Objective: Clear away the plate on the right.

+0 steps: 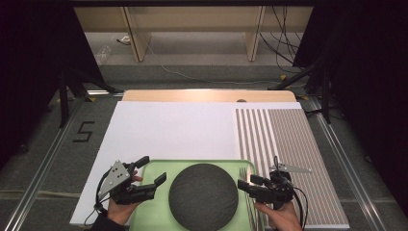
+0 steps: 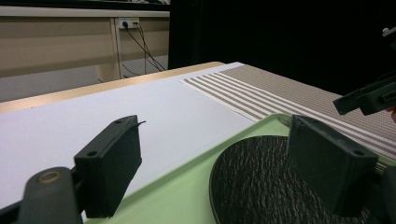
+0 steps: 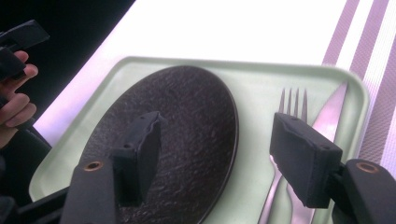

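Looking over the setup, nothing gripped:
Tray (image 1: 154, 211): pale green, smooth, rounded corners, on the white board (image 1: 168, 130).
Plate (image 1: 203, 195): round, dark, rough-grained, mid-tray.
Fork (image 3: 285, 121), knife (image 3: 329, 114): shiny metal, side by side along the tray's right edge.
Mat (image 1: 288, 144): woven, striped.
Left gripper (image 1: 153, 172): spread wide, empty, over the tray's left rim.
Right gripper (image 1: 247, 181): jaws apart, empty, above the cutlery.

plate (image 1: 203, 195) on tray (image 1: 155, 168), fork (image 3: 288, 112) and knife (image 3: 332, 112) at its right
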